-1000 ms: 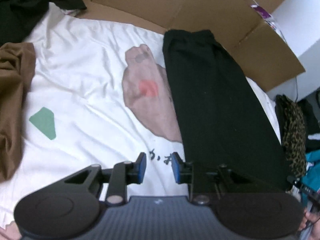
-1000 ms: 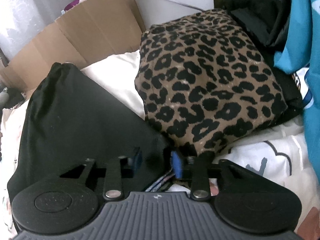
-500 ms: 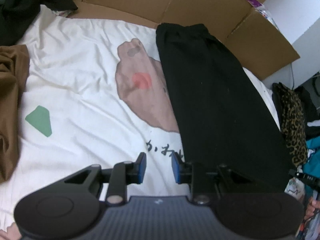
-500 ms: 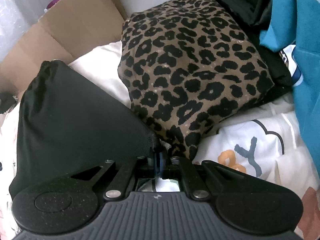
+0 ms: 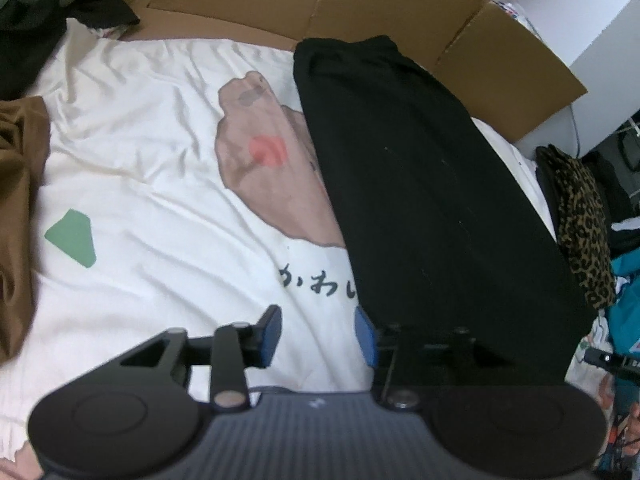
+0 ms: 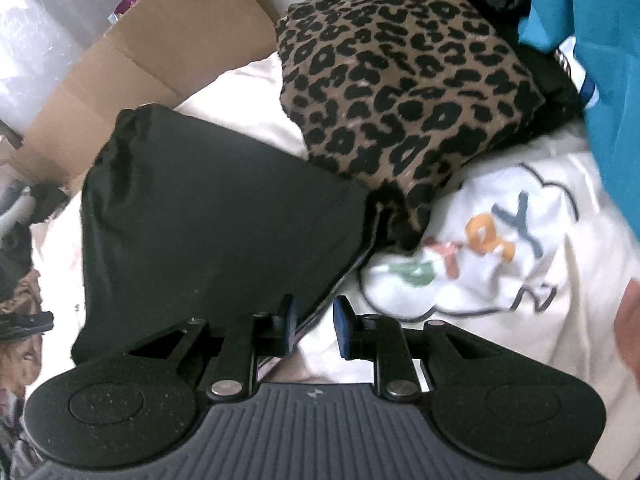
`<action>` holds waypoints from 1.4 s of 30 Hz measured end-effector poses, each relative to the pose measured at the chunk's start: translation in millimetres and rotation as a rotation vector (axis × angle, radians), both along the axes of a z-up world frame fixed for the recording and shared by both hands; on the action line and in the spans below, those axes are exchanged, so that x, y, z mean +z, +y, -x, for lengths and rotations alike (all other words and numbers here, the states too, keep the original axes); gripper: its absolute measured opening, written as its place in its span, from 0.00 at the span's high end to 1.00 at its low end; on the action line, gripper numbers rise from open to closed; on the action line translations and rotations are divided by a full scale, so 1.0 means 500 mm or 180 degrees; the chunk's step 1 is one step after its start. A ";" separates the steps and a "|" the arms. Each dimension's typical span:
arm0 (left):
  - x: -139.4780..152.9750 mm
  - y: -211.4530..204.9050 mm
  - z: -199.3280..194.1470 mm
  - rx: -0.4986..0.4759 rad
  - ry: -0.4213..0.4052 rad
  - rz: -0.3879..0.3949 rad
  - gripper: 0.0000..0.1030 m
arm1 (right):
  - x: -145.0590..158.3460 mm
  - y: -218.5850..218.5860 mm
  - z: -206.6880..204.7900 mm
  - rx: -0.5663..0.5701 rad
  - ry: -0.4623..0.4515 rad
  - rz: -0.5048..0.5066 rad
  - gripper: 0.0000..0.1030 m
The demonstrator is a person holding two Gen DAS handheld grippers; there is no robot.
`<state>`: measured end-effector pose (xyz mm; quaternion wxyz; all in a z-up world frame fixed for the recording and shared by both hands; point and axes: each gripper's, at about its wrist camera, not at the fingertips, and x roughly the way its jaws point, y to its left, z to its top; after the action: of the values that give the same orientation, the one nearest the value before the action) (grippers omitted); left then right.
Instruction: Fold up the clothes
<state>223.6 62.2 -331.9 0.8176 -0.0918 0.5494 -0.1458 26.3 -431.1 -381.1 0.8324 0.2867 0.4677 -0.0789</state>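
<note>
- Two tools flank the near hem of the black garment [image 5: 420,184], a long matte piece lying smooth on the printed white sheet [image 5: 140,160], its gathered far end against the cardboard [image 5: 360,4].
- Your left tool [image 5: 318,334] has its blue pads apart, the right pad at the garment's near left corner; nothing is held.
- Your right tool [image 6: 314,324] is also parted, straddling the near right edge without clamping it.
- Step in hand, as judged: taking both near corners for a lengthwise fold.
- Next, you would need to close each tool on its corner and carry the hem toward the far end.
- To the right lies a plump leopard-print piece [image 6: 400,72]; crumpled brown cloth [image 5: 18,208] lies at the left.
</note>
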 end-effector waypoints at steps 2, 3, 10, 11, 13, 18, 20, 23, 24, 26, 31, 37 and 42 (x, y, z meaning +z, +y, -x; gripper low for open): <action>0.000 -0.001 0.004 -0.0014 0.0001 -0.0002 0.56 | -0.003 0.011 0.005 -0.0011 -0.0004 -0.0112 0.79; -0.001 -0.001 0.006 -0.0027 -0.0007 -0.0008 0.54 | -0.005 0.018 0.005 0.0008 -0.0003 -0.0168 0.79; -0.009 -0.018 0.012 -0.0245 -0.0047 -0.0060 0.44 | -0.019 0.059 0.003 0.0109 0.0067 -0.0358 0.78; -0.010 -0.018 0.011 -0.0254 -0.0048 -0.0061 0.43 | -0.020 0.064 0.003 0.0107 0.0068 -0.0381 0.78; -0.012 -0.017 0.011 -0.0249 -0.0053 -0.0055 0.39 | -0.024 0.073 0.001 0.0116 0.0086 -0.0418 0.77; -0.013 -0.015 0.014 -0.0261 -0.0061 -0.0079 0.36 | -0.042 0.093 -0.002 0.0097 0.0127 -0.0582 0.76; -0.013 -0.015 0.015 -0.0260 -0.0059 -0.0095 0.36 | -0.058 0.095 0.001 0.0011 0.0155 -0.0698 0.74; -0.013 -0.015 0.018 -0.0260 -0.0055 -0.0118 0.36 | -0.071 0.099 0.005 -0.0050 0.0179 -0.0785 0.67; -0.013 -0.016 0.018 -0.0269 -0.0049 -0.0109 0.36 | -0.075 0.100 0.006 -0.0069 0.0179 -0.0825 0.67; -0.013 -0.016 0.020 -0.0294 -0.0032 -0.0091 0.36 | -0.083 0.100 0.007 -0.0106 0.0181 -0.0877 0.67; -0.019 -0.020 0.018 -0.0311 0.0022 -0.0107 0.36 | -0.106 0.085 0.012 -0.0331 0.0199 -0.1056 0.63; -0.018 -0.028 0.017 -0.0350 0.0026 -0.0088 0.36 | -0.122 0.070 0.025 -0.0553 0.0071 -0.1297 0.63; -0.022 -0.029 0.019 -0.0360 0.0048 -0.0091 0.36 | -0.124 0.066 0.024 -0.0609 0.0038 -0.1403 0.66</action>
<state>214.1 47.7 -342.6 0.8051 -0.0500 0.5619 -0.1833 14.5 -398.1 -443.3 0.7357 0.5040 0.4492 -0.0551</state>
